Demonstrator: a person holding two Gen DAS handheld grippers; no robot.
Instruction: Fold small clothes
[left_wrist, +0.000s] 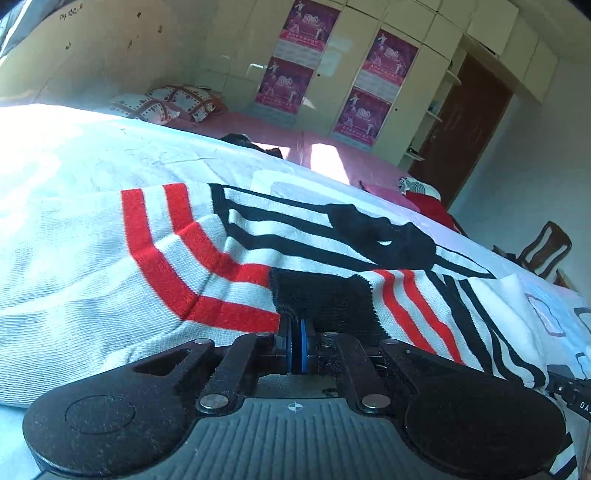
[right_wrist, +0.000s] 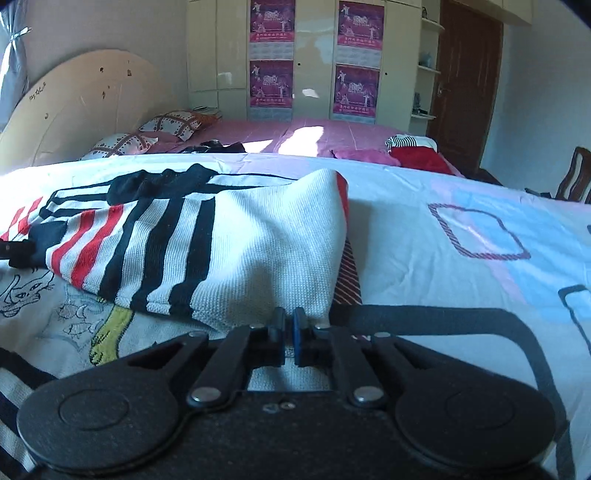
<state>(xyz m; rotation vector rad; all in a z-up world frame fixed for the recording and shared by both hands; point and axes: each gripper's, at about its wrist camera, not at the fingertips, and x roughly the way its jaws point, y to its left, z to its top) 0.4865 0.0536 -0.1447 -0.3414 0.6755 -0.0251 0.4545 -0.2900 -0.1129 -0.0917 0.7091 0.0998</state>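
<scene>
A white knit sweater (left_wrist: 229, 258) with red and black stripes lies on the bed, partly folded over itself. My left gripper (left_wrist: 297, 332) is shut on a black cuff of the sweater, with the blue pads pressed together on the cloth. In the right wrist view the sweater (right_wrist: 240, 251) rises in a fold toward the camera. My right gripper (right_wrist: 290, 323) is shut on its white knit edge. Under that fold lies a layer with a drawn cat (right_wrist: 26, 291) and a yellow patch.
The bed sheet (right_wrist: 443, 258) is white with pastel squares. Behind it are a pink bedspread (right_wrist: 332, 136), patterned pillows (right_wrist: 170, 123) and a red and pink clothes pile (right_wrist: 413, 151). A wooden chair (right_wrist: 576, 173) stands at the right, and a wardrobe and a door at the back.
</scene>
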